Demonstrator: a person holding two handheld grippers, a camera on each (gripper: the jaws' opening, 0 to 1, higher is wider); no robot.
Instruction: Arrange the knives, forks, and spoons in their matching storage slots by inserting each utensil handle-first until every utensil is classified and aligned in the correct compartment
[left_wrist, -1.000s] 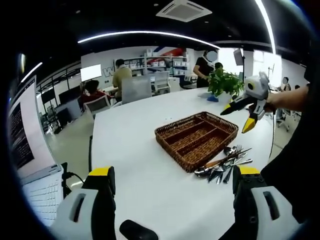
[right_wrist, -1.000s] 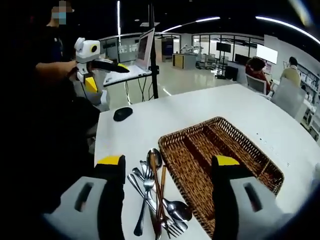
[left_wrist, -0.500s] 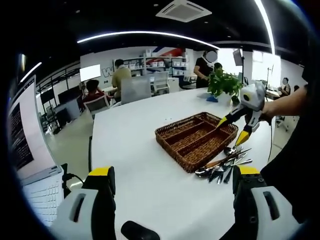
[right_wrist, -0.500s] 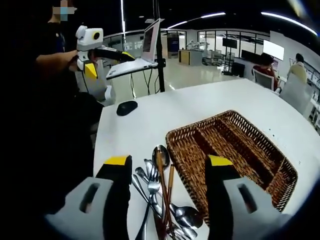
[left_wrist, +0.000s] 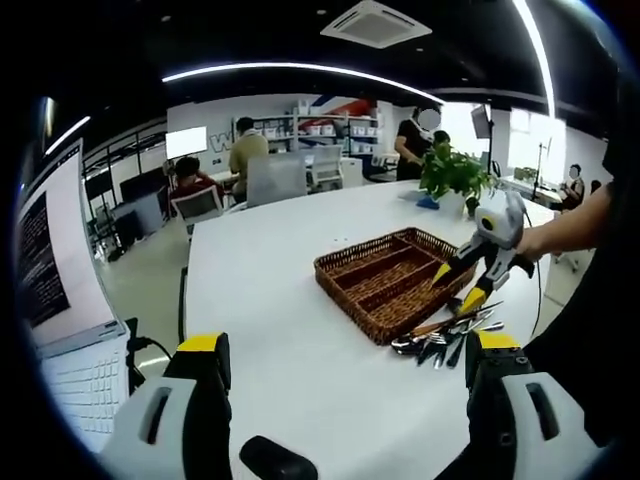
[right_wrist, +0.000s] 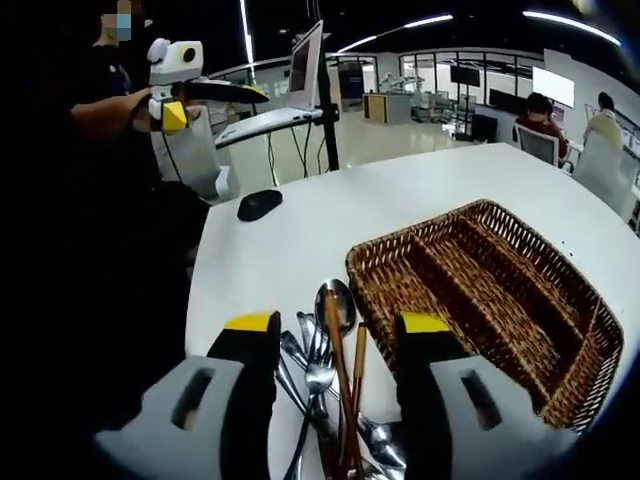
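A pile of metal spoons and forks, some with wooden handles (right_wrist: 342, 372), lies on the white table (right_wrist: 320, 210) just left of a brown wicker tray (right_wrist: 372, 264) with long compartments. My right gripper (right_wrist: 337, 325) is open and low over the pile, its jaws on either side of a spoon bowl (right_wrist: 335, 296). From the left gripper view, the right gripper (left_wrist: 455, 287) hangs just above the pile (left_wrist: 448, 338) at the tray's (left_wrist: 340, 264) near corner. My left gripper (left_wrist: 350, 345) is open and holds nothing; a hand holds it up, off the table's end (right_wrist: 212, 104).
A black mouse (right_wrist: 259, 205) lies on the table near a laptop (right_wrist: 300, 70) on a stand. A potted plant (left_wrist: 452, 172) stands at the far side. The person's dark sleeve and body border the table edge. People sit at desks in the background.
The right gripper has come down from above the tray to just over the utensil pile, and its jaws have narrowed a little. The left gripper has barely moved.
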